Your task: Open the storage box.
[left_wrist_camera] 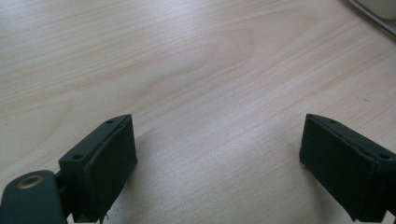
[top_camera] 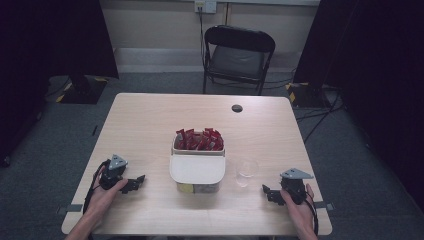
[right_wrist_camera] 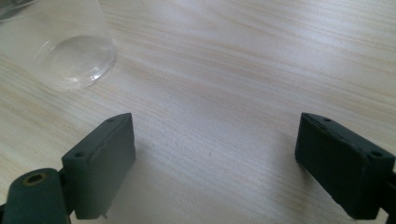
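From above your side of the table (top_camera: 150, 115) you look forward and down on it all, while each gripper camera skims close over the wood between its jaws, the right one sharing the cup (right_wrist_camera: 60, 46) (top_camera: 246, 171) with the high view.

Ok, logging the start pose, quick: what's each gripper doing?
Left gripper: open, empty, over bare table.
Right gripper: open, empty, near the clear cup.
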A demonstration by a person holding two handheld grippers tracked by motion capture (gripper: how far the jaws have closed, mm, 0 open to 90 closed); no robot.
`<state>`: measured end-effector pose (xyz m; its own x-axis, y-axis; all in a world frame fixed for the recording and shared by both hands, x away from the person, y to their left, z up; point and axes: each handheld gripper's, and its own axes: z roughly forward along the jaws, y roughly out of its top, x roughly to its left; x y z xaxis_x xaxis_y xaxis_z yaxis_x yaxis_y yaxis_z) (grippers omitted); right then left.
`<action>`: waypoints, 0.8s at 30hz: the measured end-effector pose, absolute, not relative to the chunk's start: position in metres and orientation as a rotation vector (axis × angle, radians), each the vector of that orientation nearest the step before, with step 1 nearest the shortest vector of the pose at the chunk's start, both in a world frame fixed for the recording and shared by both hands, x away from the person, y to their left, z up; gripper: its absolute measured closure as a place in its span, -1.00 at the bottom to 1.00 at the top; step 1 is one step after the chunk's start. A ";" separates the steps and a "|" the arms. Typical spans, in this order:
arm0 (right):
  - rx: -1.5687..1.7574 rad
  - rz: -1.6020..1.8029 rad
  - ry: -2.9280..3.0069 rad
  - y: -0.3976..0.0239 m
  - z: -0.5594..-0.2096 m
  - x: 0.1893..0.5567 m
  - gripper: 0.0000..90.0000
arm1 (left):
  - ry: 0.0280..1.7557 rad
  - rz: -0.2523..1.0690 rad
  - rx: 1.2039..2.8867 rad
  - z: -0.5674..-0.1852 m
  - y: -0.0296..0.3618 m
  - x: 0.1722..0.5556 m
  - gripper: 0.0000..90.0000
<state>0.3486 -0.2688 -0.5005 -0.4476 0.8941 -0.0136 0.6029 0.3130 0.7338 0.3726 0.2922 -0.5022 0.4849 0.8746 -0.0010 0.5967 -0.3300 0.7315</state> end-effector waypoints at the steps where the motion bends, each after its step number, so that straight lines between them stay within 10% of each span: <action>1: 1.328 0.937 2.165 -0.269 -0.501 0.349 -0.74 | 1.208 0.524 2.054 -0.502 0.292 0.373 -0.77; 24: 1.329 0.934 2.164 -0.269 -0.500 0.348 -0.74 | 1.211 0.473 2.055 -0.495 0.288 0.372 -0.64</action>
<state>0.3485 -0.2687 -0.5005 -0.4465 0.8947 -0.0139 0.6034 0.3125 0.7336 0.3719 0.2880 -0.4945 0.4973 0.8669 -0.0353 0.6131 -0.3224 0.7212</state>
